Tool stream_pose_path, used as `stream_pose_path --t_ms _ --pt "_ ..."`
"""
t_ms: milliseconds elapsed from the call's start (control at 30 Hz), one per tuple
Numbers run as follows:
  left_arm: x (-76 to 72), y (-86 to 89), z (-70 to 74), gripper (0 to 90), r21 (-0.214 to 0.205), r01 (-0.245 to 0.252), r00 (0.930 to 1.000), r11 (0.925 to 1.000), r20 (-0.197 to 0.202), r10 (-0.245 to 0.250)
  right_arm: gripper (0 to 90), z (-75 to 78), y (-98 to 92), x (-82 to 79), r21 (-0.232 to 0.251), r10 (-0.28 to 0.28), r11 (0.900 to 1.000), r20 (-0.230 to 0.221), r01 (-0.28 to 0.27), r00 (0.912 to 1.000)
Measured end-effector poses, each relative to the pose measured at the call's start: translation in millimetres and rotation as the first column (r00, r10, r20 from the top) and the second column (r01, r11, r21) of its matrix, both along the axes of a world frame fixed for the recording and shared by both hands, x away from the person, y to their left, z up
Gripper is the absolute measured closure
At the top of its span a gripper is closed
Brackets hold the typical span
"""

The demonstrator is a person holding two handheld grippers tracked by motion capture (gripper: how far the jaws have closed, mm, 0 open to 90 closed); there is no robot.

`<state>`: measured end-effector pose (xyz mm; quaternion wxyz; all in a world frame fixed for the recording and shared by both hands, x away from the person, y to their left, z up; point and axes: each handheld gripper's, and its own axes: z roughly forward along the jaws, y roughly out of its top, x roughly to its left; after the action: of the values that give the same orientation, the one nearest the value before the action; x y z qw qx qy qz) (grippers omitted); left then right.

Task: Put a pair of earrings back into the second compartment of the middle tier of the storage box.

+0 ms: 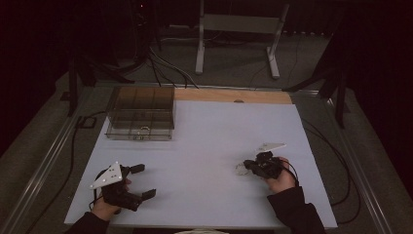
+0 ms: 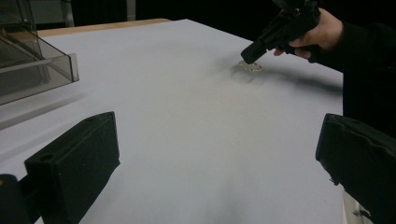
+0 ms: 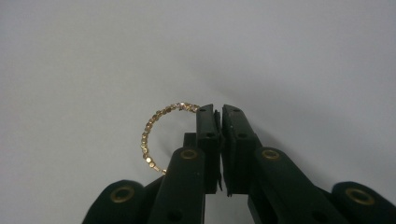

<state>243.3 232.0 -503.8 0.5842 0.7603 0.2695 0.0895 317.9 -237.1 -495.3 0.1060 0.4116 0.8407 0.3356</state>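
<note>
High view looks forward and down over the whole table [image 1: 204, 141]. Left gripper view skims low across it; right gripper view faces it closely.

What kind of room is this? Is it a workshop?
Probably a lab set up for recording. A white table stands in a dark room, cables trail across the floor, and a person's hands hold black tongs with cameras.

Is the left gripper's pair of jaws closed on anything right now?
No. In the left gripper view, the left gripper has its jaws spread wide apart, with bare white table between them.
</note>
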Motion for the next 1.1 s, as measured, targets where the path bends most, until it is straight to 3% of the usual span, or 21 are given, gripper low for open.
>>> stream_pose_path --t_ms 667,1100 --pt "0.5 0.8 -0.1 0.5 -0.003 0.000 1.0000 1.0000 -0.001 0.000 86.8 13.8 40.6 21.5 0.014 0.074 0.9971 0.022 -0.075 0.9970" --pt "0.7 0.5 0.0 0.5 -0.002 0.003 1.0000 1.0000 -0.002 -0.003 86.8 31.1 82.8 41.5 0.018 0.141 0.9898 0.030 -0.141 0.9896"
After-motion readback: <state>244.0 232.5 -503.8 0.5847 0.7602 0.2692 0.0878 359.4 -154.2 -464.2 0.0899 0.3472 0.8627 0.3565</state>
